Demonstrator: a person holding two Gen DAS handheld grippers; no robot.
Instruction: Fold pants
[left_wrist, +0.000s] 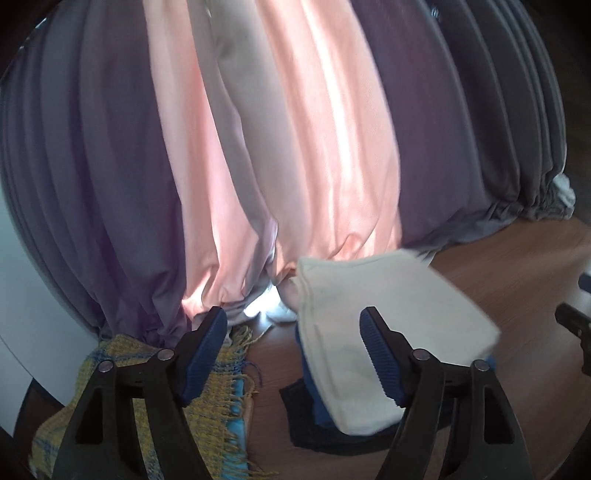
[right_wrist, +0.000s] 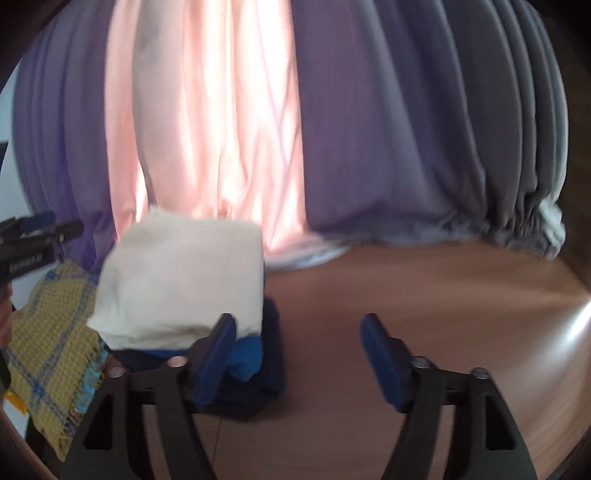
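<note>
Folded cream pants (right_wrist: 177, 280) atop stack, possibly blue garments beneath | left gripper (left_wrist: 293, 354) released, empty | right gripper (right_wrist: 297, 356) released, empty | wooden table (right_wrist: 424, 288)

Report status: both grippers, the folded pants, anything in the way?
Left gripper open, empty; right gripper open, empty. Cream pants folded, atop the blue and dark stack. Yellow woven cloth beside stack, clear of it.
</note>
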